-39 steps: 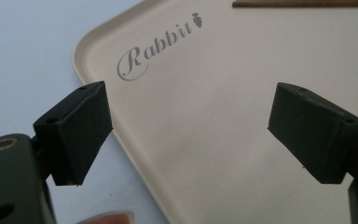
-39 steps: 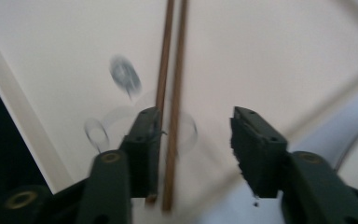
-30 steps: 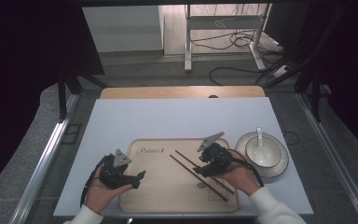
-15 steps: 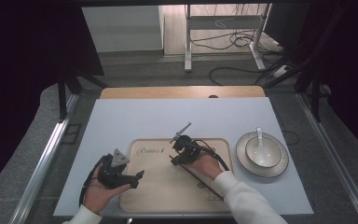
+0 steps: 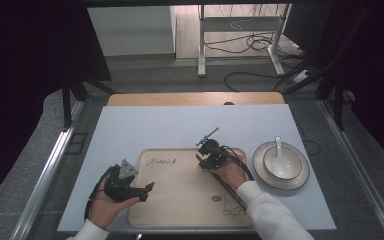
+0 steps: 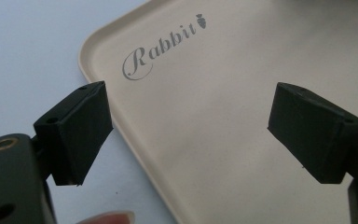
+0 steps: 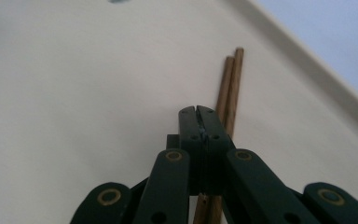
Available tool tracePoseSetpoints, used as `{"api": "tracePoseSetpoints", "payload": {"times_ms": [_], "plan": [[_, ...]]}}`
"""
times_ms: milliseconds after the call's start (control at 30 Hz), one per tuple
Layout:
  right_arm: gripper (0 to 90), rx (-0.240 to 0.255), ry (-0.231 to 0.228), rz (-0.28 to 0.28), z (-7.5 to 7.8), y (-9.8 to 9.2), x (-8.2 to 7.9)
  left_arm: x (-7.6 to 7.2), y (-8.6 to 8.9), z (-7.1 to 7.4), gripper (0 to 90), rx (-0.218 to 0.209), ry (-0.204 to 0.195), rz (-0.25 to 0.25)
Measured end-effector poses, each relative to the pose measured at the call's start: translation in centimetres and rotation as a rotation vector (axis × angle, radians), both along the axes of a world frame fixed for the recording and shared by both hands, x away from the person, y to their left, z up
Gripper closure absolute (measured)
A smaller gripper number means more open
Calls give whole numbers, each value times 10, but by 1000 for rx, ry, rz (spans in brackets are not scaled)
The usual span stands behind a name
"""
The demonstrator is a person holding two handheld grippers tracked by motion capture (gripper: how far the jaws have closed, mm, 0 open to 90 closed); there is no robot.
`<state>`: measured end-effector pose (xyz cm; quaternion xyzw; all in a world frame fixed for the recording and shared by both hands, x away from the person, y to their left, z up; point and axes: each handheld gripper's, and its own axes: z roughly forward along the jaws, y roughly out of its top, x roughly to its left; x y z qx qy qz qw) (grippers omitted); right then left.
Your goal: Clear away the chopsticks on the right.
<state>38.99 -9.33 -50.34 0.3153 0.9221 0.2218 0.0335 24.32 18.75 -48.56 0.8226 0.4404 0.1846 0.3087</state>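
Two brown wooden chopsticks [image 7: 230, 88] lie side by side on the beige tray [image 5: 180, 200], slanting along its right half [image 5: 234, 196]. My right gripper [image 7: 198, 109] is shut, its tips low over the chopsticks near their far ends; I see nothing clamped between the jaws. From the high view, the right gripper [image 5: 203, 160] sits near the tray's top edge. My left gripper [image 6: 186, 135] is open and holds nothing, hovering over the tray's left rim below the "Rabbit" lettering [image 6: 161, 51]; the high view places the left gripper [image 5: 147, 189] at the tray's left side.
A white bowl [image 5: 281, 165] with a white spoon [image 5: 278, 145] stands on a dark-rimmed plate [image 5: 300, 177] to the right of the tray. The pale blue table top [image 5: 145, 125] stretches behind the tray. Metal rails run along both sides of the table.
The right gripper has moved left across the tray toward its top edge and its jaws have shut. The chopsticks, which lay apart, now lie together. The left gripper has stayed put.
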Motion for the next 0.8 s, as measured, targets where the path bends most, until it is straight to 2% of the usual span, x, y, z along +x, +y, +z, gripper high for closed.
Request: {"api": "tracePoseSetpoints", "payload": {"times_ms": [300,800], "plan": [[890,-41,-39,-112,3,-35,1,0,-1,0,134,5,1,-2],[890,-115,-78,-218,7,-77,-12,1,-1,-1,134,9,4,-10]]}}
